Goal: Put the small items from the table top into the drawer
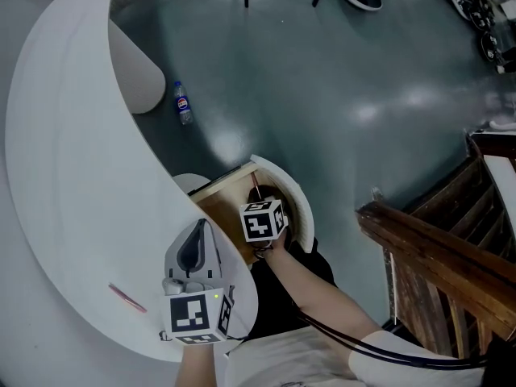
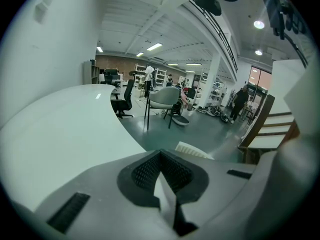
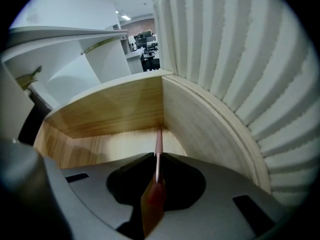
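A plastic bottle [image 1: 183, 103] lies on the grey floor [image 1: 339, 79] at upper left of the head view. A wooden stair railing [image 1: 427, 252] fills the lower right, and bicycles [image 1: 476, 10] crowd the top right corner. In the left gripper view a grey chair [image 2: 164, 98] stands mid-frame

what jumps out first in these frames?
The right gripper, down inside the open wooden drawer, pinches a thin pink stick. A second stick lies on the white curved table, left of the left gripper, whose jaws are together and empty. A bottle lies on the floor beyond.
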Motion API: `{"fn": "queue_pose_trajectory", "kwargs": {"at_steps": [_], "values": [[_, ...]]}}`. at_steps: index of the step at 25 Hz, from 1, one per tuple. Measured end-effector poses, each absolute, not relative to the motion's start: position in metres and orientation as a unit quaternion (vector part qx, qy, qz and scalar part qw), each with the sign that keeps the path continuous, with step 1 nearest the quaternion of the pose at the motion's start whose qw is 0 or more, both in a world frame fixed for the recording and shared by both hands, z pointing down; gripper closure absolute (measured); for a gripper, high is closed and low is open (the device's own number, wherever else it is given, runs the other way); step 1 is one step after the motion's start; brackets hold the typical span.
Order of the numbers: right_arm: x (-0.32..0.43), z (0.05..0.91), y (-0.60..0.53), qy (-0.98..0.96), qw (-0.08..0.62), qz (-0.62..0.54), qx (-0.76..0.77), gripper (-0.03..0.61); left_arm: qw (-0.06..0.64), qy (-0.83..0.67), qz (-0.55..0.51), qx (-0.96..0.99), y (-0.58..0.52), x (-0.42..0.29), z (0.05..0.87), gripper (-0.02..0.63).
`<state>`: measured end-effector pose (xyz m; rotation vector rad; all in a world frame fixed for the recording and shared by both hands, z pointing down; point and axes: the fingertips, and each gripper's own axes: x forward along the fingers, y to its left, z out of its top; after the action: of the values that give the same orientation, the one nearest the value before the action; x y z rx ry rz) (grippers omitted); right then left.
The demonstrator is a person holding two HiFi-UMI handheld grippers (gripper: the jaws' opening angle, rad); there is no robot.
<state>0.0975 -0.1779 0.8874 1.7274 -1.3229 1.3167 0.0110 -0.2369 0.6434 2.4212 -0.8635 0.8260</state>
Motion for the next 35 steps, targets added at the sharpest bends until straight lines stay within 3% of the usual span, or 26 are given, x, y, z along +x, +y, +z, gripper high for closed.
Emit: {"fn": "queue_pose_trajectory", "kwargs": {"at_steps": [22,35], "values": [[0.095,0.898,-0.180,-0.498,0.298,0.499,0.644,0.517,0.230,-0.326,0.280,0.873,-0.234,0.003,0.645,0.594],[0.095,0.824,-0.186,-0.575,0.263,0.459,0.624,0.517,0.215,-0.399,0.266,0.851,-0.214,-0.014,0.615,0.594]]}}
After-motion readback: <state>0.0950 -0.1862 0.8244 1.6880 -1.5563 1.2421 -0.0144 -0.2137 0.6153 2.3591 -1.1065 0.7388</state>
